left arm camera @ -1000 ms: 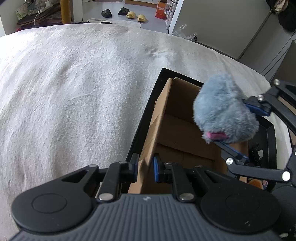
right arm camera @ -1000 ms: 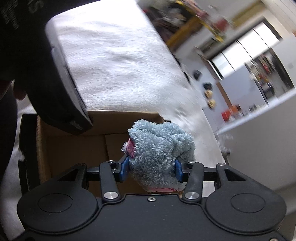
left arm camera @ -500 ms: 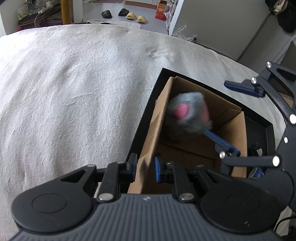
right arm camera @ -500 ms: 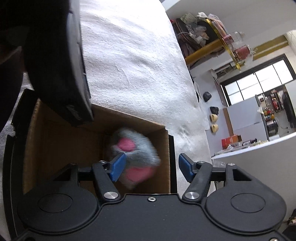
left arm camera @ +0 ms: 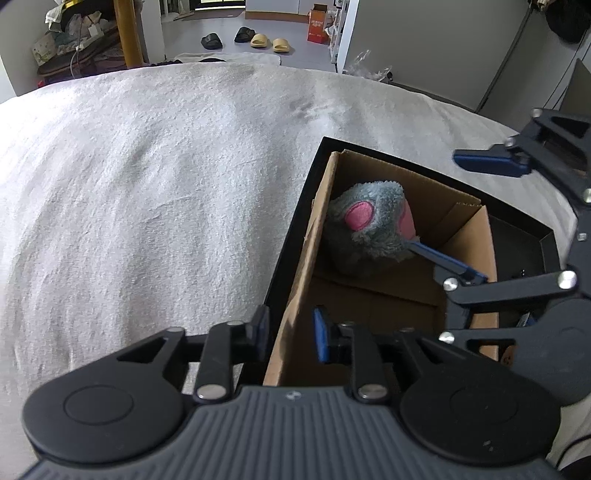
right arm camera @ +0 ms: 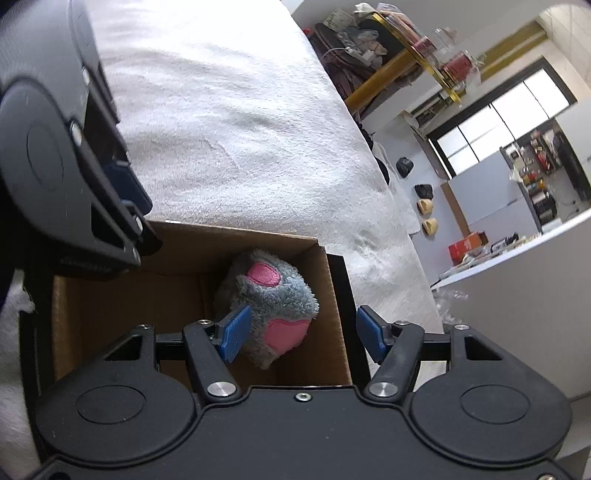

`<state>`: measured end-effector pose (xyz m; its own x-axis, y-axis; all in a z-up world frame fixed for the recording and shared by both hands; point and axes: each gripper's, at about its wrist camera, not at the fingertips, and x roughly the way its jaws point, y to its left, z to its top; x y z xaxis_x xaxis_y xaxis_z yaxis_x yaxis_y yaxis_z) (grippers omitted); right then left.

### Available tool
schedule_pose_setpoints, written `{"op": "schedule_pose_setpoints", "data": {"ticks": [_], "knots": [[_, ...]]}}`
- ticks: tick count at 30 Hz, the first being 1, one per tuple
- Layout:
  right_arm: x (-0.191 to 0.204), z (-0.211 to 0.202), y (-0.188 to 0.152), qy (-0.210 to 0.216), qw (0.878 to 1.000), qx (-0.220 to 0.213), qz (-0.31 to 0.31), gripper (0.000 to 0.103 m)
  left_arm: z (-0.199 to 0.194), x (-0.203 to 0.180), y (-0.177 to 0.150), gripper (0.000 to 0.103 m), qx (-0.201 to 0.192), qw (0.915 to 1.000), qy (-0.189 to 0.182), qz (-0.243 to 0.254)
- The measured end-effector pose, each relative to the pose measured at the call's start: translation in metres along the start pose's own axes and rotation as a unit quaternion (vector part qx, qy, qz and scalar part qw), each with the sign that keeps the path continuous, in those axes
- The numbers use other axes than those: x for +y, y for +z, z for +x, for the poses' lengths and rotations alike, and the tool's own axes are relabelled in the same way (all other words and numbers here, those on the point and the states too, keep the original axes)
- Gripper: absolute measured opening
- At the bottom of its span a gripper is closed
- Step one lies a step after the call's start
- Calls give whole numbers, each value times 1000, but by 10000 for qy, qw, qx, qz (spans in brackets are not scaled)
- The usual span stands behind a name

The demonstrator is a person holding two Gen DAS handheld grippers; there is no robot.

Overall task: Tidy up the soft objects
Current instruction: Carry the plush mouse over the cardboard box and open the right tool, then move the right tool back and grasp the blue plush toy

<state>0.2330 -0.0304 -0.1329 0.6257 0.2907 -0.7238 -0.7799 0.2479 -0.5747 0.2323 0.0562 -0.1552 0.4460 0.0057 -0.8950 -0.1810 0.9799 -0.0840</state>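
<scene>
A grey plush toy point(right arm camera: 271, 306) with pink patches lies inside a cardboard box point(left arm camera: 469, 236), tucked into its far corner against the wall nearest the white blanket point(left arm camera: 147, 192) that covers the bed. The box sits in a shallow black tray point(left arm camera: 291, 236) on that blanket. The right gripper point(right arm camera: 303, 338) hangs over the box, its blue-padded jaws standing well apart with nothing clamped; the toy rests below and between them, free of the right pad, while the left fingertip point(left arm camera: 439, 260) reaches the toy's fur, though contact cannot be judged. The left gripper point(left arm camera: 290, 334) straddles the near wall of the box, one pad outside the cardboard and one inside; its jaws have just been opening and now stand a little apart, both pads clear of the wall, gripping nothing. Beyond the bed, slippers point(left arm camera: 269, 42) lie on the grey floor near an orange carton point(left arm camera: 319, 24).
</scene>
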Motion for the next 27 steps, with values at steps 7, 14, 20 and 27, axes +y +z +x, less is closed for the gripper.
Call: {"op": "schedule_pose_setpoints", "data": {"ticks": [7, 14, 20, 27], "knots": [[-10, -22, -14, 89, 9980, 9, 618, 63, -5, -16, -4, 50, -71, 9988, 259, 400], [-17, -35, -40, -33, 9902, 201, 1379, 75, -11, -21, -7, 55, -116, 9975, 412, 558], [-21, -46, -65, -101, 9757, 304, 2168, 84, -22, -21, -11, 56, -358, 9968, 499, 505], [-24, -63, -96, -293, 9477, 321, 3162, 89, -26, -26, -12, 56, -376, 9963, 539, 557]]}}
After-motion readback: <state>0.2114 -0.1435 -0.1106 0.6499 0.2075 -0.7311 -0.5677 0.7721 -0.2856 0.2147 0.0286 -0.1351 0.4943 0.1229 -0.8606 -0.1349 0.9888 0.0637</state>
